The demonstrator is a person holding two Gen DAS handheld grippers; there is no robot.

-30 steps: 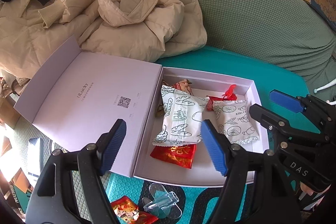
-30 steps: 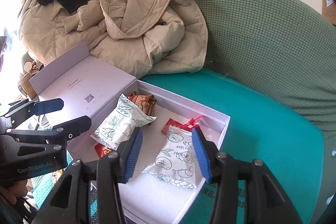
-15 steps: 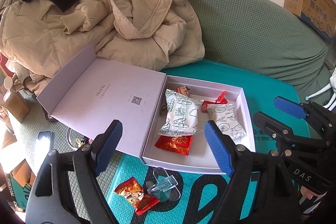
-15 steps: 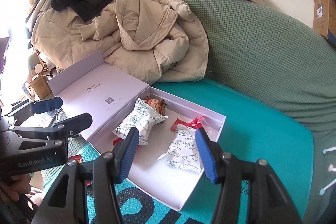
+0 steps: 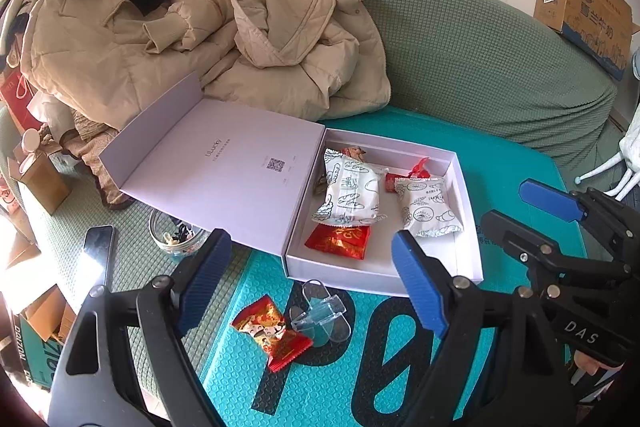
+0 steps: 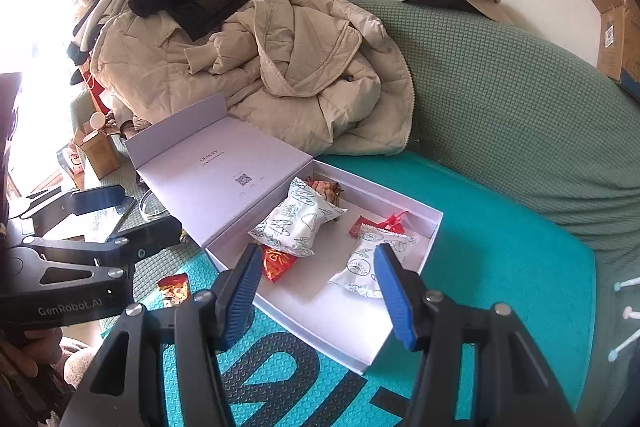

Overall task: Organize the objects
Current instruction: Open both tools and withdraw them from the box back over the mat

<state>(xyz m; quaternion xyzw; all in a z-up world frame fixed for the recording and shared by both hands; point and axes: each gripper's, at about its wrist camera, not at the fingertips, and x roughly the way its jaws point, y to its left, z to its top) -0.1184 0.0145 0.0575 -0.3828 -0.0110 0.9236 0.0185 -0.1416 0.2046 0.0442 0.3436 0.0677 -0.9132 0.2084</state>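
step: between picks, red candy and clear clip outside box
left gripper: wide open, empty
right gripper: just opening, empty
next: drop onto candy, pinch

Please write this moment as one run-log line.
left tool: open, empty | right tool: open, empty | box: lid open, snacks inside | red snack packet: outside box, on mat

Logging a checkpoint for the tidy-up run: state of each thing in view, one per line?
Left tongs: open, nothing between them; just been opening.
Right tongs: open, empty; just been opening.
Lilac box: lid folded fully open, lying flat.
White bread-print packets: two, inside the box, sealed.
Red packet: inside the box, flat.
Red candy packet: outside the box, on the teal mat.
Clear clip: on the mat, beside that candy.
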